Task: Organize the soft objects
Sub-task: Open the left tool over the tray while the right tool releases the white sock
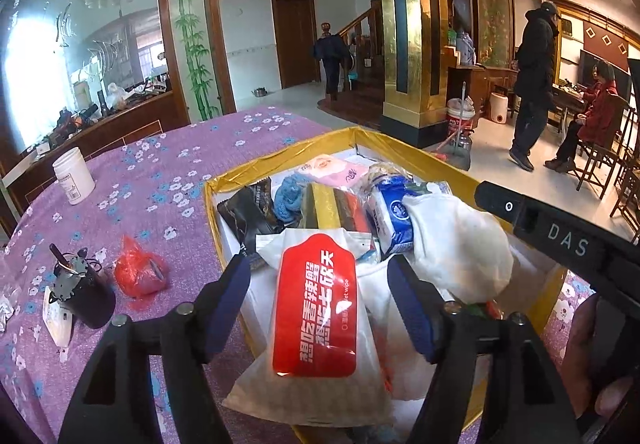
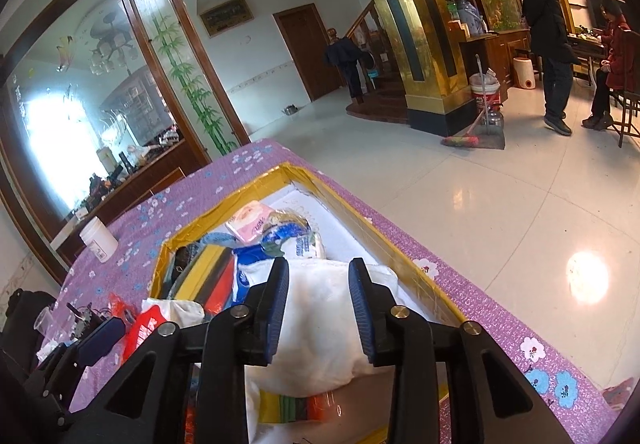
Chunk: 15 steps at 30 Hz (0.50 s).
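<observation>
Over the near end of the gold-edged box point(image 1: 280, 159) on the purple flowered tablecloth point(image 1: 160, 163), the left gripper point(image 1: 320, 280) spreads its jaws wide to either side of a white wet-wipe packet with a red label point(image 1: 314, 304), which lies flat on the heap, apparently released there to join the other soft goods. In the right wrist view, the right gripper point(image 2: 320, 304) stands narrowly parted around a plump white cloth bundle point(image 2: 320, 324), pads beside it rather than squeezing, the bundle resting inside the box point(image 2: 420, 272) near its front.
</observation>
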Motion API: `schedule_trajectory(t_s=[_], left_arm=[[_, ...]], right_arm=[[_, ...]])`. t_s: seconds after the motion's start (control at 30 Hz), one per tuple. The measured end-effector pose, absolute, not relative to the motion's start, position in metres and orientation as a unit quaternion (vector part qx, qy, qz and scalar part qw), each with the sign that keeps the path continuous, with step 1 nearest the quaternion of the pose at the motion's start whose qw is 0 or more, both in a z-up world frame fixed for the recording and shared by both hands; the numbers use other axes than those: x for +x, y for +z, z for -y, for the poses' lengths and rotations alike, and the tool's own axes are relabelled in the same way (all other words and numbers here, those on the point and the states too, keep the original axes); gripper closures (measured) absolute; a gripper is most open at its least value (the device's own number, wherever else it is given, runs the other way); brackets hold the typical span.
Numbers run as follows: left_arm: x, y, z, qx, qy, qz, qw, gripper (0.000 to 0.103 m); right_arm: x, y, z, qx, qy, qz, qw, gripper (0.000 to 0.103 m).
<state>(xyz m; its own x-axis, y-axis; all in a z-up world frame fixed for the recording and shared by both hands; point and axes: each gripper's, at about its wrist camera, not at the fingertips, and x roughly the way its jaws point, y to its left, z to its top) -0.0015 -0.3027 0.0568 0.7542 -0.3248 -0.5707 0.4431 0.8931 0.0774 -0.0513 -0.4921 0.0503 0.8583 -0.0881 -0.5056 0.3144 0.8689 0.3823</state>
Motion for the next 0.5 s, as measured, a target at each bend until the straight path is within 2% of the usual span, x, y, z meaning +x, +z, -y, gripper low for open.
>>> schedule_trajectory(t_s=[0.3, 0.5], left_arm=[[-0.003, 0.066, 0.293, 0.085, -0.210, -0.279, 0.933, 0.032], [-0.002, 0.084, 0.272, 0.057, -0.206, -0.318, 0.924, 0.032]], right_arm=[[-0.061, 0.061, 0.488, 0.227, -0.103, -0.214, 0.944, 0.062], [-0.061, 0.063, 0.479, 0.204, -0.106, -0.220, 0.948, 0.062]])
